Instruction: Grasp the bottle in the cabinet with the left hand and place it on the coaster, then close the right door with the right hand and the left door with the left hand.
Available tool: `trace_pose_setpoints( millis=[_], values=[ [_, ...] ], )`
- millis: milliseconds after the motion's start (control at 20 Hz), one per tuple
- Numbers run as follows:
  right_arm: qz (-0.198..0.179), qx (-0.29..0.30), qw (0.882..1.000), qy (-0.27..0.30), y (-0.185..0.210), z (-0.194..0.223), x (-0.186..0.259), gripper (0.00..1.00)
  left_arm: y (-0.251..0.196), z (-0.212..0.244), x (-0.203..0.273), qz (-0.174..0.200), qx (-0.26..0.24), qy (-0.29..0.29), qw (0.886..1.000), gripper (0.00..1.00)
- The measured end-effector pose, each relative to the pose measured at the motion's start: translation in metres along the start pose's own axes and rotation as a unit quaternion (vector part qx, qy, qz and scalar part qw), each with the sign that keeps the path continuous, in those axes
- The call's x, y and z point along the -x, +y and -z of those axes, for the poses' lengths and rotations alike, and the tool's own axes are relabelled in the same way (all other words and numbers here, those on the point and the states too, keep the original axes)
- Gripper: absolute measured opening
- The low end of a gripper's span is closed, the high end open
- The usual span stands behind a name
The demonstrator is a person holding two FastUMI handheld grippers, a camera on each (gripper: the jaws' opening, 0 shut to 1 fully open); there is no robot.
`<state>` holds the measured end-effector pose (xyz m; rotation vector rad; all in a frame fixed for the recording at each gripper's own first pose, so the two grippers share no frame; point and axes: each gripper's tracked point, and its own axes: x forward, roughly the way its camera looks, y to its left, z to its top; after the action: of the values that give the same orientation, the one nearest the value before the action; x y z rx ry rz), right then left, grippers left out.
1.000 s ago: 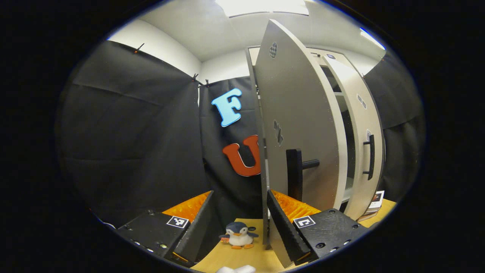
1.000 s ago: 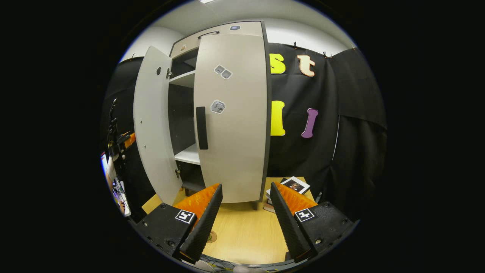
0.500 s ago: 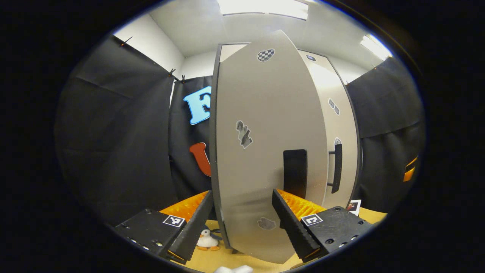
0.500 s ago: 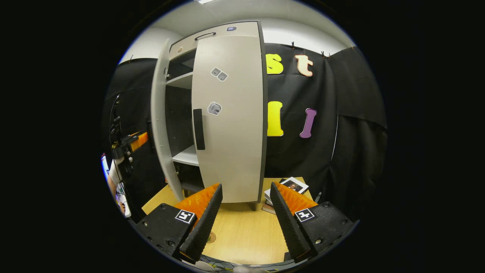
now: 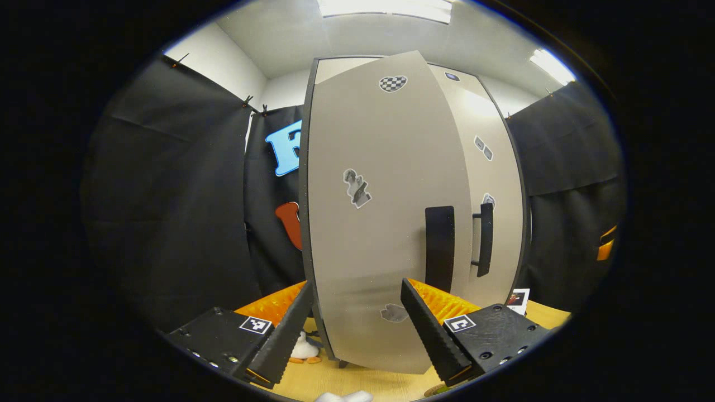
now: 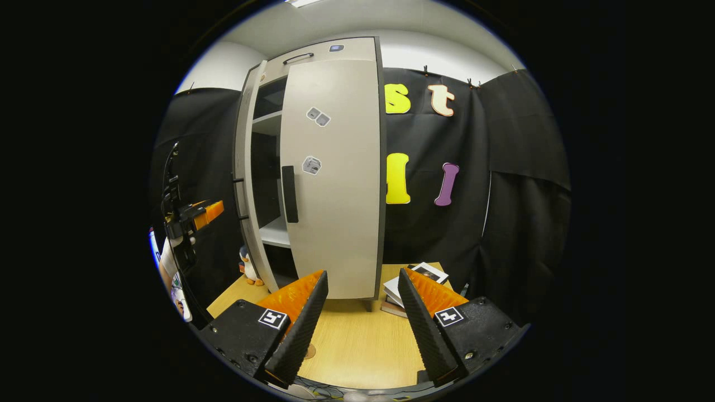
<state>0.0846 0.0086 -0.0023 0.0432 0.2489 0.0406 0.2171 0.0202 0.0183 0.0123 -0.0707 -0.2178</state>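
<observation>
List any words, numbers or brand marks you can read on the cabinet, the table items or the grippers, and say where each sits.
No text can be read.
Checkered heart sticker on the grey left cabinet door: pattern, no words.
Small grey stickers on the grey right cabinet door: too small to read.
Square black-and-white marker on the right gripper: coded pattern, no letters.
Top cover of the book stack: too small to read.

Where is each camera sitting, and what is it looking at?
Left gripper view: rides on the left claw, close to the cabinet's left door, facing it; its own two fingers show.
Right gripper view: rides on the right claw, farther back over the table, facing the right door; the left claw shows far off.
Both share the cabinet, both doors and a toy penguin.
</observation>
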Motion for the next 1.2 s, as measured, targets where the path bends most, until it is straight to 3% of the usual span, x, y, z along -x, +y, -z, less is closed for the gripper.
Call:
trace_pose_setpoints(
  millis=[450, 1050, 1200],
  values=[
    [-0.016, 0.012, 0.999, -0.026, 0.039, -0.017, 0.002, 0.79, -0.013, 0.000, 0.057, 0.016, 0.019, 0.025, 0.999, 0.96],
    [0.008, 0.008, 0.999, -0.053, 0.069, -0.010, 0.003, 0.79, 0.025, 0.028, 0.133, -0.045, 0.013, 0.042, 0.998, 0.96],
    [0.002, 0.017, 0.998, -0.057, 0.082, -0.005, 0.003, 0.79, 0.012, 0.036, 0.138, -0.035, 0.010, 0.044, 0.998, 0.96]
  ],
)
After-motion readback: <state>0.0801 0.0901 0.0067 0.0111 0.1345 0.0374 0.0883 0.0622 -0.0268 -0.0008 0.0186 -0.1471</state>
